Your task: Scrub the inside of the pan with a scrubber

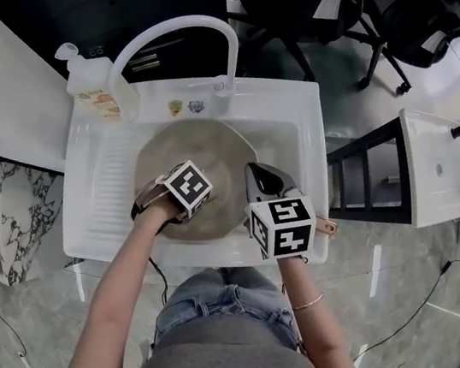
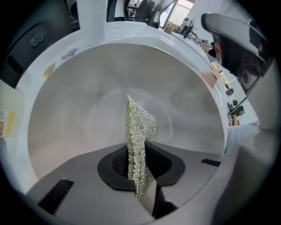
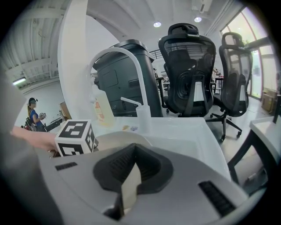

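White sink [image 1: 312, 105] holding a grey pan [image 1: 210, 145], left gripper [image 2: 139, 189] pinching a glittery mesh scrubber [image 2: 138, 132] inside it — right gripper [image 3: 129, 184] jaws together, near right.

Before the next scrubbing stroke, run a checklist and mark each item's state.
1. Scrubber clamped in the left claw: ok.
2. Scrubber pointing into the pan interior: ok.
3. Scrubber touching the pan surface: cannot tell.
4. Right claw shut on a pale strip, apparently the pan handle: ok.
5. Pan seated in the sink: ok.
6. Water or soap in the pan: cannot tell.
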A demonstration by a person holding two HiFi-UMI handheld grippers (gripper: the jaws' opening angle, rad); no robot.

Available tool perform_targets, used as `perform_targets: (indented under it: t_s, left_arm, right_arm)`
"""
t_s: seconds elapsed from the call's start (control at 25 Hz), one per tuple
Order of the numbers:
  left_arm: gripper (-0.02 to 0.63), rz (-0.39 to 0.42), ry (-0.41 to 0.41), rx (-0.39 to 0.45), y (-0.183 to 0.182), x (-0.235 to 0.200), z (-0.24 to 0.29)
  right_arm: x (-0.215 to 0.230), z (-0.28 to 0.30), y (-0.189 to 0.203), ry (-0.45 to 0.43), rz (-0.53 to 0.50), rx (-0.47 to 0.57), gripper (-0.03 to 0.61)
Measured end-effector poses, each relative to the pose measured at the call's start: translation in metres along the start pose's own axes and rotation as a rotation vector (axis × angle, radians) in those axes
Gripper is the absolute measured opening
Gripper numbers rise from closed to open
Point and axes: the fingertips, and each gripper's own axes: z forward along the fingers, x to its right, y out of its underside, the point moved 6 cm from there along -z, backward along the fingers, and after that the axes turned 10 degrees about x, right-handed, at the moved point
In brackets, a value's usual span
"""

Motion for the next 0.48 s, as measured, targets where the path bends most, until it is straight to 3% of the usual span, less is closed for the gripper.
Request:
perform_targets:
  t_s: [0.48]
  left_arm:
    - [0.063,0.037,-0.199,0.012,0.005,-0.038,-0.014]
  right_arm:
    - [-0.006,0.005,-0.002,-0.007,-0.008,-0.003,0.011]
